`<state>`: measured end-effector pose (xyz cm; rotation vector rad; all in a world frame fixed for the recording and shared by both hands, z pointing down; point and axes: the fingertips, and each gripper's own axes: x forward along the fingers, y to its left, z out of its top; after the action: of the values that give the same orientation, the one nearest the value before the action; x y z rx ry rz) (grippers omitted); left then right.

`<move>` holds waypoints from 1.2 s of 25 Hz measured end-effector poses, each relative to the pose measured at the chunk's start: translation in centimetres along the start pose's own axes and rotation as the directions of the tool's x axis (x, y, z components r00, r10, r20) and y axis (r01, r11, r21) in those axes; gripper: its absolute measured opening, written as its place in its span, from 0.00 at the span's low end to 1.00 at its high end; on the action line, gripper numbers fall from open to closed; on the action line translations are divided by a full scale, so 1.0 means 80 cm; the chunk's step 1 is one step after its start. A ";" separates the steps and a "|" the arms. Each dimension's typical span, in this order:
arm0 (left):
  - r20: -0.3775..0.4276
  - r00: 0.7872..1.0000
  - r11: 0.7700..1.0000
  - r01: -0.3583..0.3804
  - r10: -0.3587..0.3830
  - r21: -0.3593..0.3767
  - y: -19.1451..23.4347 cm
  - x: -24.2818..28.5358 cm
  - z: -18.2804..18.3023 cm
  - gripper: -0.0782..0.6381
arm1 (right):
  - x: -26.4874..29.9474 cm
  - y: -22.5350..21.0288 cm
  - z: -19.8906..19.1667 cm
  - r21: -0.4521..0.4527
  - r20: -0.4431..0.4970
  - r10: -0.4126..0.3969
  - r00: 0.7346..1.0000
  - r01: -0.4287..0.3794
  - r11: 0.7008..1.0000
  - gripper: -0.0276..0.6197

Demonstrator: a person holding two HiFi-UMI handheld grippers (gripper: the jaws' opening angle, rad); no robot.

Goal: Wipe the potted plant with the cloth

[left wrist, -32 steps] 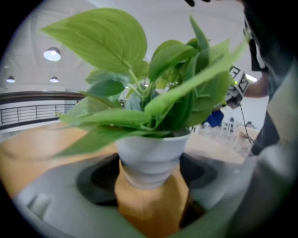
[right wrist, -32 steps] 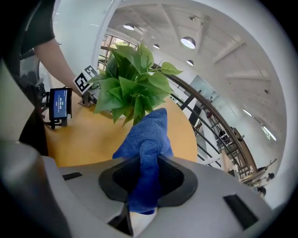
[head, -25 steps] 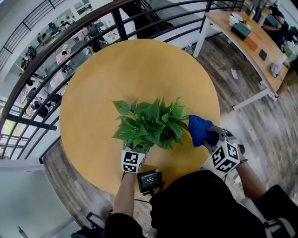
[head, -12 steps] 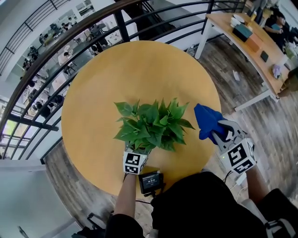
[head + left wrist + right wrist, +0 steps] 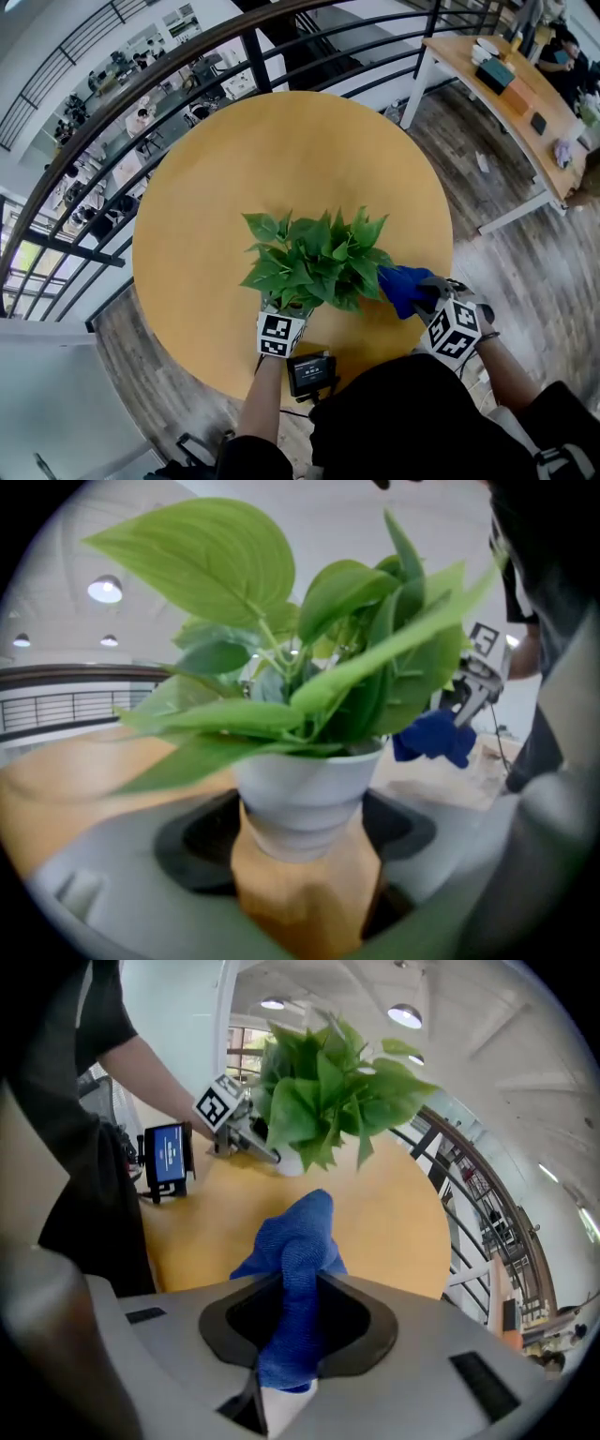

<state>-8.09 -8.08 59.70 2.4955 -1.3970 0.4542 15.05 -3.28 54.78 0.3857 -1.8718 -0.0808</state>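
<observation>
The potted plant (image 5: 319,255), green leaves in a white pot (image 5: 302,797), stands on the near part of the round yellow table (image 5: 281,150). My left gripper (image 5: 281,322) reaches under the leaves from the near side and is shut on the pot, which sits between its jaws in the left gripper view. To the plant's right, my right gripper (image 5: 429,298) is shut on the blue cloth (image 5: 401,285), whose free end touches the right-hand leaves. In the right gripper view the cloth (image 5: 295,1251) rises from the jaws, with the plant (image 5: 323,1091) beyond it.
A small black device with a lit screen (image 5: 309,372) stands at the table's near edge, between my arms. A black railing (image 5: 112,178) curves round the table's far and left side. A long wooden desk (image 5: 511,89) with several items stands at the upper right.
The right gripper swung out to the right, taking the cloth off the plant, then came back lower, and the cloth again meets the right-hand leaves. The left gripper kept its hold on the pot.
</observation>
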 end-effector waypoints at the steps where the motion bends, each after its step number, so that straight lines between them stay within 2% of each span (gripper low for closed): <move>1: 0.000 1.000 1.000 -0.001 0.001 0.001 0.000 0.000 0.000 0.66 | 0.003 0.003 -0.015 0.003 -0.027 0.002 1.000 -0.002 1.000 0.20; 3: -0.001 1.000 1.000 -0.002 0.002 0.000 0.000 0.000 -0.001 0.66 | -0.005 0.000 -0.033 0.041 -0.036 -0.002 0.999 0.004 0.999 0.20; 6: -0.002 1.000 1.000 -0.003 0.003 -0.001 0.000 0.000 -0.002 0.66 | -0.046 -0.022 -0.020 0.163 0.090 -0.034 0.995 0.019 0.987 0.20; 8: -0.002 1.000 1.000 -0.004 0.004 0.000 0.000 0.000 -0.001 0.66 | -0.083 -0.041 0.011 0.237 0.235 -0.075 0.969 0.018 0.971 0.20; 10: -0.001 1.000 1.000 -0.005 0.005 0.000 0.000 0.000 0.000 0.66 | -0.121 -0.057 0.050 0.273 0.365 -0.122 0.923 0.018 0.962 0.20; 11: -0.001 1.000 1.000 -0.004 0.004 0.000 0.000 0.000 0.000 0.66 | -0.135 -0.061 0.068 0.275 0.409 -0.133 0.903 0.017 0.961 0.20; 13: -0.001 1.000 1.000 -0.004 0.004 0.000 0.000 0.001 0.001 0.66 | -0.145 -0.056 0.095 0.259 0.441 -0.117 0.890 -0.001 0.966 0.20; 18: -0.004 1.000 1.000 -0.001 0.001 -0.001 0.002 -0.001 -0.002 0.66 | -0.068 0.001 0.102 0.152 0.378 0.011 0.926 -0.074 0.986 0.20; 21: -0.001 1.000 1.000 0.000 0.000 0.000 0.003 -0.002 -0.001 0.66 | -0.023 0.038 0.075 0.069 0.258 0.071 0.963 -0.092 0.993 0.20; 25: 0.001 1.000 1.000 -0.002 0.002 0.001 0.001 -0.001 0.000 0.66 | 0.012 0.063 0.020 -0.013 0.092 0.100 0.991 -0.100 0.995 0.20; 28: -0.002 1.000 1.000 -0.002 0.002 -0.001 0.000 0.000 -0.001 0.66 | 0.014 0.055 -0.016 0.005 0.027 0.078 0.997 -0.079 0.997 0.20; 30: 0.000 1.000 1.000 -0.002 0.002 0.000 0.000 0.000 -0.001 0.66 | -0.003 0.034 -0.022 0.064 0.051 0.040 0.998 -0.043 0.997 0.20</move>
<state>-8.09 -8.04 59.76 2.4943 -1.3999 0.4541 16.11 -0.38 55.82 0.3924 -1.9339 -0.0016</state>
